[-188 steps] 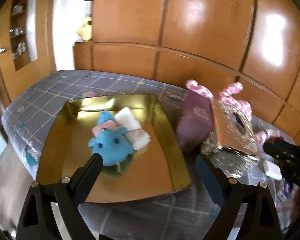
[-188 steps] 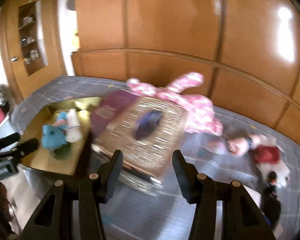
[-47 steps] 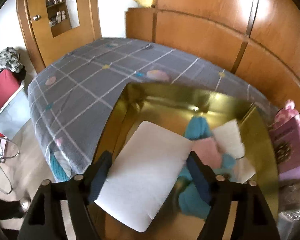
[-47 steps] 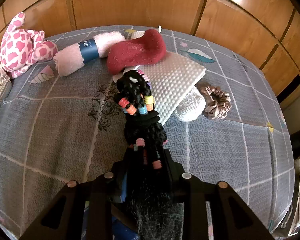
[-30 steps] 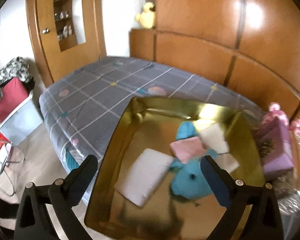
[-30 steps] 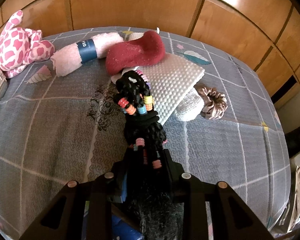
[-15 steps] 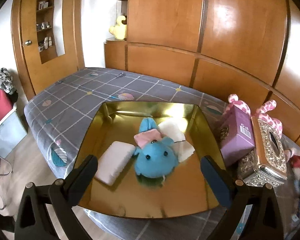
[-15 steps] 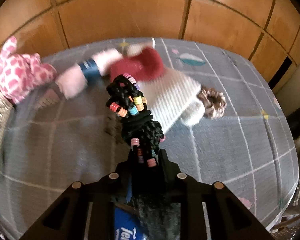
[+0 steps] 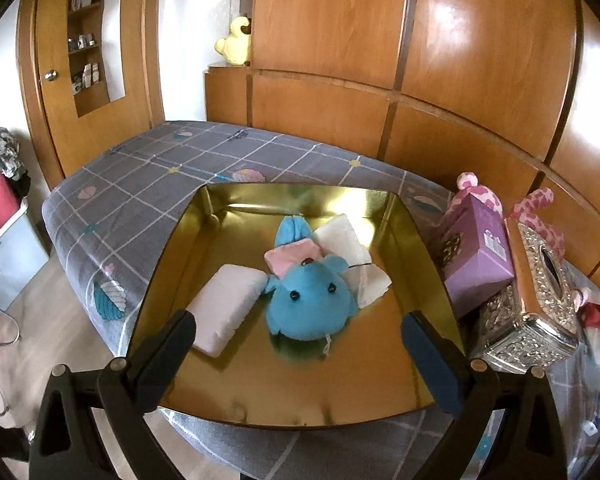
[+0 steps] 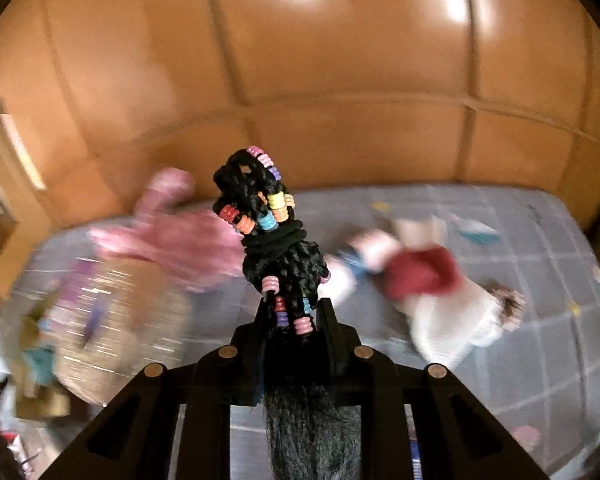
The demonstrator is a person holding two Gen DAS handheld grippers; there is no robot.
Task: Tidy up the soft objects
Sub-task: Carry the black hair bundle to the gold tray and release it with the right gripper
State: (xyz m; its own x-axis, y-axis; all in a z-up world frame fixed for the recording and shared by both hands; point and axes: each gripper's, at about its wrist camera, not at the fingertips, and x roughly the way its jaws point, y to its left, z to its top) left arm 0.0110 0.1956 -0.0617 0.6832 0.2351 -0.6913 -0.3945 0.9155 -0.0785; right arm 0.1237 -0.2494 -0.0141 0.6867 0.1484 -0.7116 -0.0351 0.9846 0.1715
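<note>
The braid [image 10: 278,240] of black hair with coloured beads sticks up from the right tongs [image 10: 294,320], clamped tight. Carry it steadily to the gold tray [image 9: 420,248] ahead of the wide-open, empty left tongs [image 9: 296,340], releasing beside the blue toy [image 9: 308,300].

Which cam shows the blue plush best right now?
Left wrist. The blue plush lies sharp and centred in the gold tray, face toward the camera, between the open left gripper's fingers in the picture. In the right wrist view only a blurred teal smear shows at the far left edge, too smeared to identify.
</note>
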